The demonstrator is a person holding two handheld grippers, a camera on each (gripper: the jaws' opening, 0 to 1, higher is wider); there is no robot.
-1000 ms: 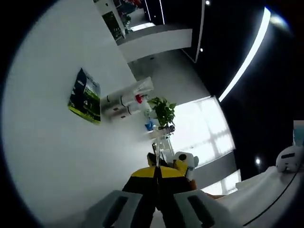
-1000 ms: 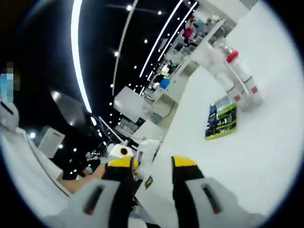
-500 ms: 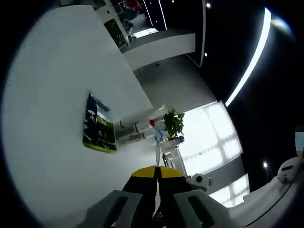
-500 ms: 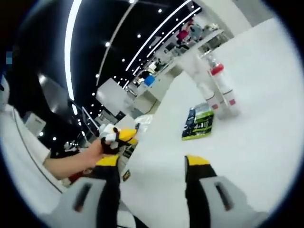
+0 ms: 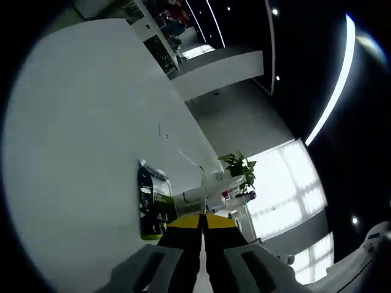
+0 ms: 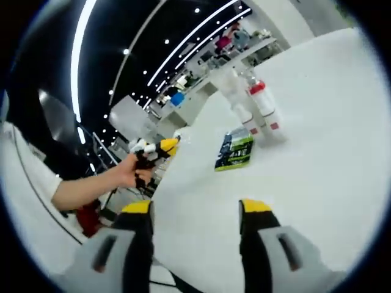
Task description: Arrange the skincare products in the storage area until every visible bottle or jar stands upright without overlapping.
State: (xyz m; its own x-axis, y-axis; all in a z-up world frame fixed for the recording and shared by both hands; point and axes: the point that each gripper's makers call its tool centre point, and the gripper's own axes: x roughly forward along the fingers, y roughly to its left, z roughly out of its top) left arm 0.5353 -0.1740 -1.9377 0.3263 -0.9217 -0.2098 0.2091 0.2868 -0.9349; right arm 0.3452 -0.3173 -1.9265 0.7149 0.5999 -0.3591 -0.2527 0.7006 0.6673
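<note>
Showroom-like shop: white counters [image 6: 317,140], dark ceiling with strip lights [image 5: 333,73] (stocked shelves [image 6: 244,46] behind).

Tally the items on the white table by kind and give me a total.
Green box: 1
Red-capped bottle: 1
White containers, too blurred to tell bottle from tube: 2
Total: 4

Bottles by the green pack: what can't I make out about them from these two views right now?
- Left gripper view: the bottles are partly hidden behind the shut left gripper.
- Right gripper view: the bottles are small and blurred; count, labels and contact unclear.
- Green pack: print too small to read.
</note>
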